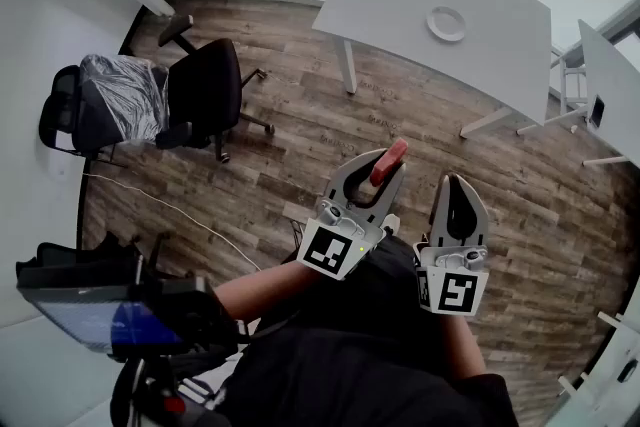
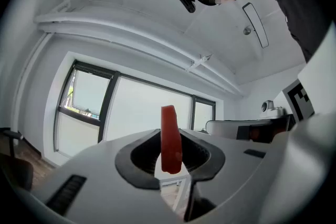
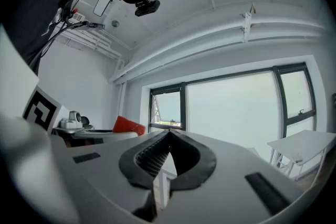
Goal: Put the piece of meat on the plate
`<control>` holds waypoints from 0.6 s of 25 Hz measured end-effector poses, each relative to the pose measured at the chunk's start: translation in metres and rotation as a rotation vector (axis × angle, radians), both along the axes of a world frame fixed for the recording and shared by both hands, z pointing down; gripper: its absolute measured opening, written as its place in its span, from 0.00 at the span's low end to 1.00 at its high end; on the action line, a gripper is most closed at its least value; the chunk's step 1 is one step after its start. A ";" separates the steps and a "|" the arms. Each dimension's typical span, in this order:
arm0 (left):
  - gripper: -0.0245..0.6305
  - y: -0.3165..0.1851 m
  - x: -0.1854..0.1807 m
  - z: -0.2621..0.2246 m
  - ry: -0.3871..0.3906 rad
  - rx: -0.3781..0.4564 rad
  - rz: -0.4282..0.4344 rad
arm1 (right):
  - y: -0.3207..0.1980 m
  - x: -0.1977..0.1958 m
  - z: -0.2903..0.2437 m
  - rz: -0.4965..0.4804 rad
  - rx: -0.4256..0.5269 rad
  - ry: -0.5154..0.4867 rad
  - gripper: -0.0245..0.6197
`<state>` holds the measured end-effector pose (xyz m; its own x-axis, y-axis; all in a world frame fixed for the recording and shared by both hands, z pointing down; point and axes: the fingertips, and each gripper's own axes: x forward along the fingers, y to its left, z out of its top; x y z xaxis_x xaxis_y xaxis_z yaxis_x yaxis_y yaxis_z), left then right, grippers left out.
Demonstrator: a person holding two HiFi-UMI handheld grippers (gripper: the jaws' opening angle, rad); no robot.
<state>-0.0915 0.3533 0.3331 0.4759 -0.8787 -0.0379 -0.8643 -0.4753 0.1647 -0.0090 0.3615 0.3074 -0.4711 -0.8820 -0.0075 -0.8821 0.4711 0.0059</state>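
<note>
A red slab of meat (image 1: 388, 162) stands upright between the jaws of my left gripper (image 1: 380, 177), which is shut on it; in the left gripper view the meat (image 2: 170, 139) sticks up above the jaw pads. To its right my right gripper (image 1: 457, 187) is shut with nothing in it, its tips meeting (image 3: 168, 136), and the meat (image 3: 128, 125) shows at its left. The white plate (image 1: 446, 23) lies on the white table (image 1: 400, 5) far ahead, well apart from both grippers. Both grippers are held close to my body, above the wooden floor.
A black office chair (image 1: 205, 90) and a second chair with a grey cover (image 1: 115, 95) stand at the left. Another white table (image 1: 615, 85) is at the right edge. A cable (image 1: 170, 210) runs across the floor. Large windows (image 3: 231, 107) fill the wall ahead.
</note>
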 end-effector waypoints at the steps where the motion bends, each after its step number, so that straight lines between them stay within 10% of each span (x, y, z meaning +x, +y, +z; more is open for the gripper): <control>1: 0.19 -0.001 0.004 0.001 -0.001 -0.005 0.001 | -0.002 0.003 0.000 -0.003 0.003 0.004 0.05; 15: 0.19 -0.005 0.039 0.011 -0.010 -0.022 -0.071 | -0.005 0.043 0.007 -0.063 0.005 0.030 0.05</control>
